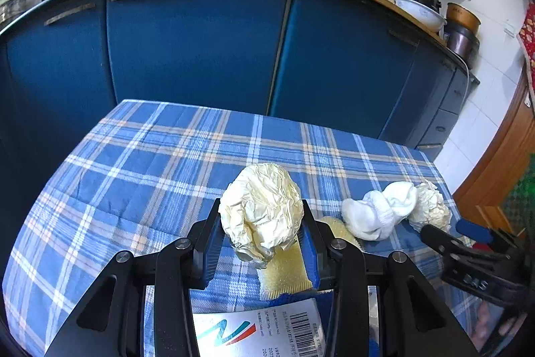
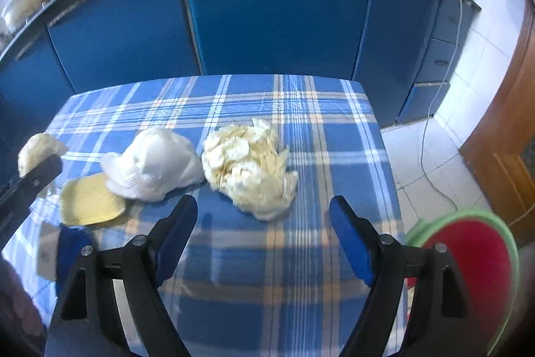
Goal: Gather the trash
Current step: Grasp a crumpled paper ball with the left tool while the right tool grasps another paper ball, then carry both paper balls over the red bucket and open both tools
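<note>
My left gripper (image 1: 262,216) is shut on a crumpled cream paper ball (image 1: 262,209), held just above the plaid tablecloth (image 1: 150,163). In the right wrist view the same ball (image 2: 36,151) shows at the far left. My right gripper (image 2: 264,216) is open and empty, just short of a second crumpled paper ball (image 2: 247,166), which also shows in the left wrist view (image 1: 429,204). A white balled sock (image 2: 153,166) lies left of that ball, also in the left wrist view (image 1: 381,213). A yellow sponge pad (image 2: 90,201) lies beside it, and under my left gripper (image 1: 286,270).
A silver printed packet (image 1: 260,330) lies at the table's near edge. A red bin with a green rim (image 2: 474,260) stands on the floor right of the table. Blue cabinets (image 1: 194,46) with pans on top stand behind. A white cable (image 2: 431,136) trails over the floor tiles.
</note>
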The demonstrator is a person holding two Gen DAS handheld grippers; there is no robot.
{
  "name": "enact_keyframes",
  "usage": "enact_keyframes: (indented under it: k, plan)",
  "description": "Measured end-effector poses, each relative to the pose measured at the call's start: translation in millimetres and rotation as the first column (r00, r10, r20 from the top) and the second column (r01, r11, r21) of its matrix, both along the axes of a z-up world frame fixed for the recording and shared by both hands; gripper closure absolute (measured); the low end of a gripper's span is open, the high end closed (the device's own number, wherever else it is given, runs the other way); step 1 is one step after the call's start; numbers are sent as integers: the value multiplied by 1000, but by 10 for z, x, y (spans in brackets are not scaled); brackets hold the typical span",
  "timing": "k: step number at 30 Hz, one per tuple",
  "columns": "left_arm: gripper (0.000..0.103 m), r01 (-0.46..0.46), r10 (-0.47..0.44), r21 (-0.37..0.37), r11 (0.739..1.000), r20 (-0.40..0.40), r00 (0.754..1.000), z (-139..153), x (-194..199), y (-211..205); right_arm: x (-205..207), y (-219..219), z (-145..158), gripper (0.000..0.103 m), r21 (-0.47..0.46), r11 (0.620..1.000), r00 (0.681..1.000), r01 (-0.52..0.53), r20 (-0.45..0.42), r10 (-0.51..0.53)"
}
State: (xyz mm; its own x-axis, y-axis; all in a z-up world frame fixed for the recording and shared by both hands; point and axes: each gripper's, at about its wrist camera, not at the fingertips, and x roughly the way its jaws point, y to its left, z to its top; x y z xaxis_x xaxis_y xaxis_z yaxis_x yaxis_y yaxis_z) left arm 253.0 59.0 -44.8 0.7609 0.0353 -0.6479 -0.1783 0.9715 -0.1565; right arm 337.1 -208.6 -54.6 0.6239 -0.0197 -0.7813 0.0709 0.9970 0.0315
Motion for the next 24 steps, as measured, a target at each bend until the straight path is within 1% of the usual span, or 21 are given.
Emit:
enact_keyframes:
  k: [3, 9, 11, 12, 13, 14, 17, 24]
  plan:
    - [61, 5, -5, -5, 1000, -8, 1000, -17, 4, -9, 104, 3, -37, 22, -14, 1000, 1000, -9, -1, 9]
    - [61, 8, -8, -16, 1000, -21, 1000, -47, 24, -2, 220, 31, -99, 22, 0, 1000, 1000, -20, -6, 20]
    - [61, 9, -9, -17, 1000, -23, 1000, -49, 28, -1, 239, 17, -135, 33, 23, 1000, 999, -20, -26, 21]
    - [61, 8, -9, -17, 1000, -23, 1000, -49, 28, -3, 232, 25, -126, 37, 10, 1000, 1000, -16, -13, 17]
    - [61, 9, -9, -17, 1000, -23, 1000, -50, 26, -5, 223, 28, -127, 47, 11, 1000, 1000, -21, -15, 21]
    - [61, 10, -10, -16, 1000, -23, 1000, -48, 28, -3, 208, 11, -117, 52, 22, 1000, 1000, -23, -13, 23]
    - [61, 11, -12, -16, 1000, -23, 1000, -50, 32, -3, 165, -52, -109, 56, 74, 997, 1000, -13, -16, 14]
    - [61, 12, -13, -16, 1000, -21, 1000, -45, 27, -12, -119, -105, -9, 57, 69, 998, 1000, -15, 13, 14]
